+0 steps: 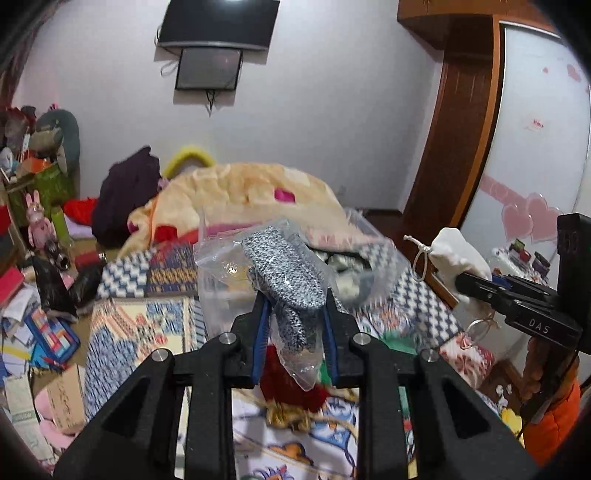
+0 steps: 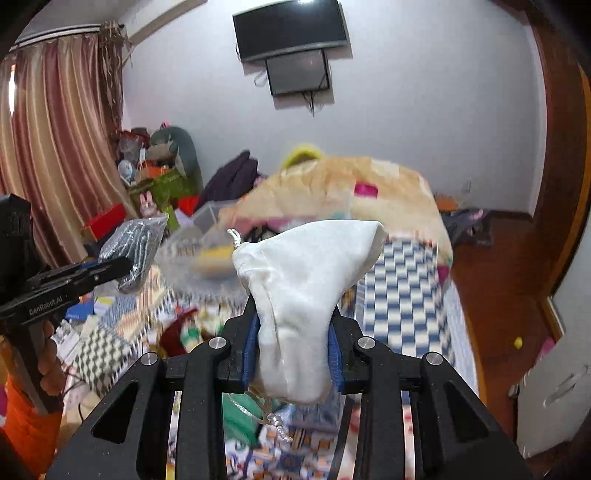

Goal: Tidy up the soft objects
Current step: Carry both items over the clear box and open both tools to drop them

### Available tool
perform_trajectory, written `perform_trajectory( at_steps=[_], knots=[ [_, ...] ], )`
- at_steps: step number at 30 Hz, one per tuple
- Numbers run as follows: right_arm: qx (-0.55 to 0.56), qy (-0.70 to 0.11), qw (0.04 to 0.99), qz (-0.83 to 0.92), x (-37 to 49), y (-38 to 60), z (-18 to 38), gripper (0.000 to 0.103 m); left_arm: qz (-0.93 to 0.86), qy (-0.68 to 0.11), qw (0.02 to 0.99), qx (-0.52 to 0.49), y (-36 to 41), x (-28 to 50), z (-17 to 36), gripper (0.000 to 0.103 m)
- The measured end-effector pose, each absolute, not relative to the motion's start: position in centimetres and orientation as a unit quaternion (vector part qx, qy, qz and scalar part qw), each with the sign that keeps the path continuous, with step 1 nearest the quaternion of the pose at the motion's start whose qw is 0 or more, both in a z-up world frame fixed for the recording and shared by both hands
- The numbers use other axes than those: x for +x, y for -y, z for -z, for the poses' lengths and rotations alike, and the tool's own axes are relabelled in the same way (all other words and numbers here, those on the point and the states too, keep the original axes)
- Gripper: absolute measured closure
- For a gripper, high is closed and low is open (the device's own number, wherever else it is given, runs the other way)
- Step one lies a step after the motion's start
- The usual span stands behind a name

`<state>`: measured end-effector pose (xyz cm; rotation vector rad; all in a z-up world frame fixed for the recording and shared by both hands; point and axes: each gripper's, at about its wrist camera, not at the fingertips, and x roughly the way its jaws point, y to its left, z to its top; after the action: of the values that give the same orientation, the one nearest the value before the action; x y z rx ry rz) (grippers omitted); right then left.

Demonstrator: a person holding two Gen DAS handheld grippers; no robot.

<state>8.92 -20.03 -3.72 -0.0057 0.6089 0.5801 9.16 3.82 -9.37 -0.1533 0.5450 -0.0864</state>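
Observation:
My left gripper (image 1: 293,306) is shut on a clear plastic bag holding grey knitted socks (image 1: 288,273), lifted above the bed. The same bag of socks (image 2: 135,240) shows at the left of the right wrist view, in the left gripper (image 2: 122,266). My right gripper (image 2: 293,325) is shut on a white drawstring pouch (image 2: 306,288), its cord hanging below. That pouch (image 1: 456,254) and the right gripper (image 1: 465,282) appear at the right of the left wrist view. Both items hang in the air, side by side.
A patterned quilt (image 1: 147,332) covers the bed, with a beige blanket heap (image 1: 240,192) behind and a clear plastic box (image 2: 199,254) on it. Clutter fills the floor at left (image 1: 33,332). A wooden wardrobe (image 1: 461,129) stands at right. A screen (image 2: 291,29) hangs on the wall.

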Motion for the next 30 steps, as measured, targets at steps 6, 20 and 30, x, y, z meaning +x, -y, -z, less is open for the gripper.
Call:
perform_trajectory(
  at_steps=[6,20,30],
  knots=[
    [0.003,-0.260,0.922,-0.287,10.7,18.6,2.0,0.074,0.028,-0.238,0.968,-0.067,-4.4,10.9,7.6,0.077],
    [-0.015,-0.245,0.930,-0.272,16.3,14.2,1.8,0.073,0.012,-0.254,0.965,-0.062,-4.6,17.8,8.9,0.077],
    [-0.047,-0.318,0.907,-0.271,19.3,12.1,5.8,0.073,0.022,-0.312,0.949,-0.047,-3.1,22.3,12.4,0.077]
  ],
)
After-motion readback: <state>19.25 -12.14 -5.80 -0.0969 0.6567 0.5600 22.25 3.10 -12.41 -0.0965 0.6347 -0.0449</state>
